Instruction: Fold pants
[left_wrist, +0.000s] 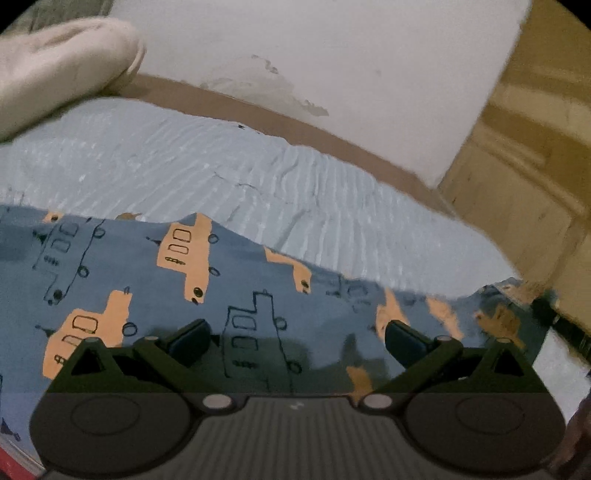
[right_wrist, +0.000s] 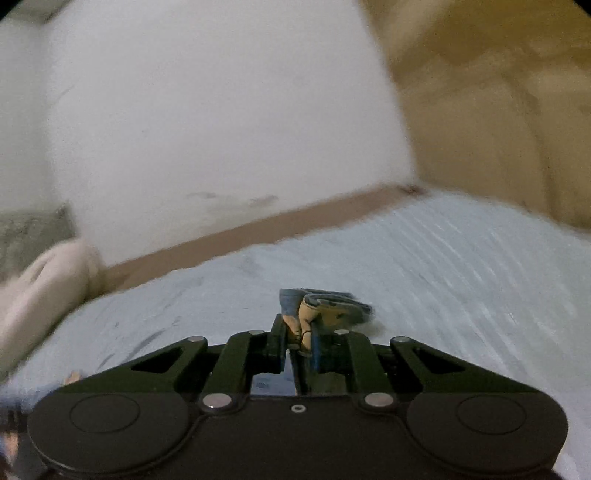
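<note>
Fingers of right gripper (right_wrist: 298, 341) clamped on a small bunched edge of the pants (left_wrist: 229, 291); left gripper (left_wrist: 297, 338) spread wide, gripping nothing, hovering just over the cloth. Pants lie spread on the near part of the ribbed blue sheet (left_wrist: 184, 162). Risks: thin pinch may slip out on lift; one-sided pull drags and skews the fold. Far left, white pillow (left_wrist: 55, 66) could snag.

The pants (left_wrist: 229, 280) are soft matt printed cloth; the bedsheet (left_wrist: 192, 162) is ribbed, crinkled cloth; the wall (left_wrist: 332, 55) is matt, flaking paint.
</note>
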